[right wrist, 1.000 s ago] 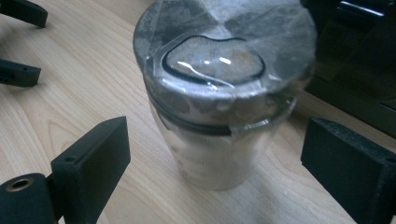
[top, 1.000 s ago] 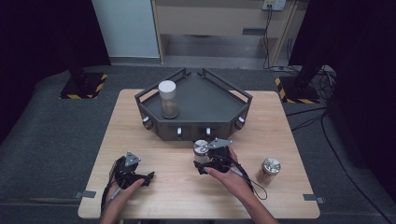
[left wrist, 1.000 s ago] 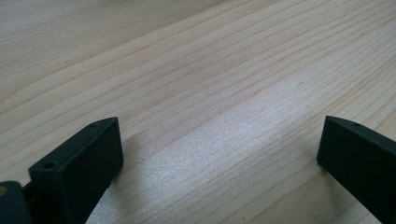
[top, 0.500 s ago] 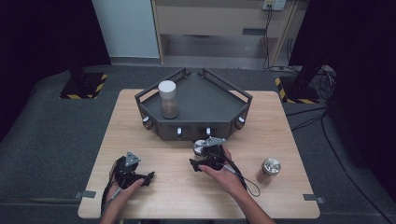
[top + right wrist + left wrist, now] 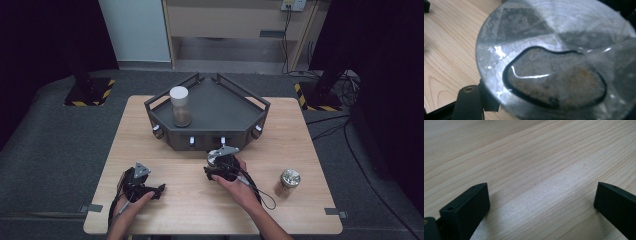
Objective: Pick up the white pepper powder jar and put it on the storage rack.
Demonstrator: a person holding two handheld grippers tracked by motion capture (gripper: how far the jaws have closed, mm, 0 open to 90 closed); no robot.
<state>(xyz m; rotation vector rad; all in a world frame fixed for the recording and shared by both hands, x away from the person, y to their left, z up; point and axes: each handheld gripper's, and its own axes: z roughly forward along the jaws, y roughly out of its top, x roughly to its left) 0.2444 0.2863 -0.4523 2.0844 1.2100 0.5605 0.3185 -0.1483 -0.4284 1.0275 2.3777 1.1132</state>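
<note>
A small glass jar with a silver lid [image 5: 214, 156] stands on the wooden table [image 5: 200, 210], just in front of the black tray [image 5: 220, 107]. My right gripper [image 5: 218, 161] has just been closing around this jar and is now shut on it. In the right gripper view the silver lid [image 5: 554, 50] sits very close, with one black finger [image 5: 469, 100] pressed against the jar's left side. My left gripper [image 5: 158, 190] rests on the table at the near left. Its jaws stand wide apart over bare wood [image 5: 541, 197].
On the tray's left part stands a taller jar with a white lid [image 5: 179, 106]. Another silver-lidded jar [image 5: 287, 181] stands on the table to the right of my right hand. White knobs line the tray's front wall [image 5: 192, 142]. Dark floor surrounds the table.
My right gripper shifted slightly left onto the silver-lidded jar and its jaws closed on it. The left gripper stayed where it was.
</note>
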